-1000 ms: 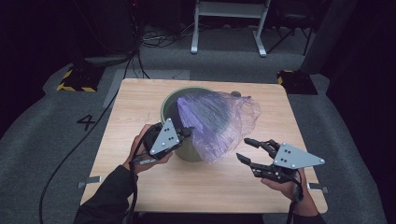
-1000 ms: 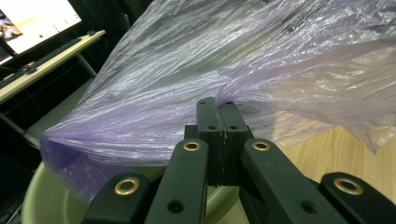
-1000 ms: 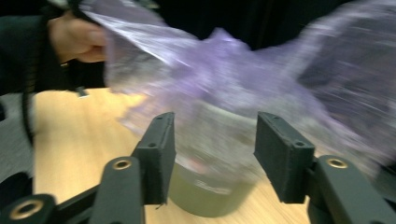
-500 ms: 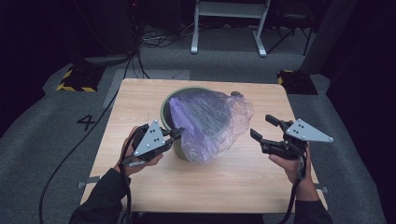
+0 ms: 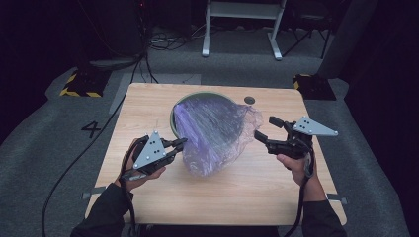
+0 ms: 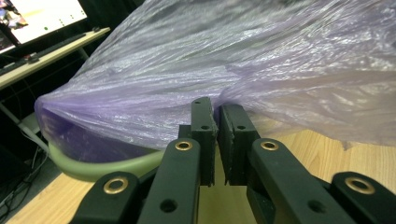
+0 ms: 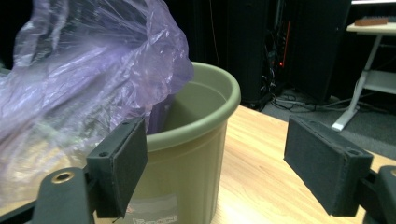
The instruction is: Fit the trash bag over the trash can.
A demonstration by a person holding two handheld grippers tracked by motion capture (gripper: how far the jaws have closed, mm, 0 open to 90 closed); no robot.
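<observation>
A green plastic bin [image 5: 174, 117] stands mid-table with a thin purple bag [image 5: 212, 131] draped over its mouth and down its near side. My left gripper [image 5: 182, 142] is at the bag's left edge, near the bin's front left. In the left gripper view its jaws [image 6: 215, 114] stand almost together, with a fold of the bag [image 6: 233, 56] pinched at their tips above the bin rim [image 6: 107, 165]. To the right of the bag my right gripper [image 5: 265, 127] is open; its jaws have just been opening. Nothing is between its pads [image 7: 119, 163], which face the bin [image 7: 196, 140] and bag [image 7: 93, 56].
The wooden table [image 5: 148, 103] has a small round hole [image 5: 249, 100] behind the bin. On the floor beyond it stand a white desk frame [image 5: 242, 29] and a yellow-black striped block [image 5: 79, 84]. Cables lie on the grey floor at the left.
My left gripper has drawn left and toward me with the bag edge. My right gripper has opened wider and moved away from me, along the bag's right side.
</observation>
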